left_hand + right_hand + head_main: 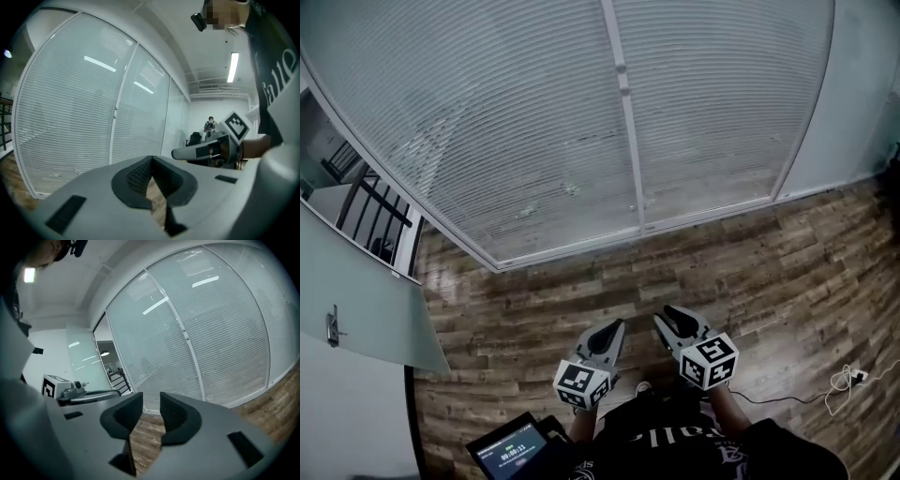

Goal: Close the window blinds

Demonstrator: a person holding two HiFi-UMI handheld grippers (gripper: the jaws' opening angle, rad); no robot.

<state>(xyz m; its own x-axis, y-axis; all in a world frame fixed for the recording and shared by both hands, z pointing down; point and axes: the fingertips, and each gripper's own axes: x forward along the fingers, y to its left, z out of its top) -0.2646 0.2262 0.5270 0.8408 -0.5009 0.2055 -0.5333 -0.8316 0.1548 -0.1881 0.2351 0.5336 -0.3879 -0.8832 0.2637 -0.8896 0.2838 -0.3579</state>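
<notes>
White slatted blinds (pixel 534 122) hang lowered behind tall glass panels, split by a white upright frame bar (pixel 623 94). They fill the left gripper view (pixel 70 122) and the right gripper view (pixel 225 333) too. Both grippers are held side by side over the wooden floor (pixel 581 291), short of the window and touching nothing. My left gripper (pixel 614 325) has its jaws together at the tip (pixel 151 160), with nothing in them. My right gripper (pixel 672 313) shows a narrow empty gap between its pads (pixel 151 401).
A glass door with a handle (pixel 356 309) and a black stair railing (pixel 375 202) lie to the left. A lit screen device (pixel 511 450) sits at my lower left. A white cable with a plug (pixel 844 380) lies on the floor at right. A person (pixel 210 124) stands far off.
</notes>
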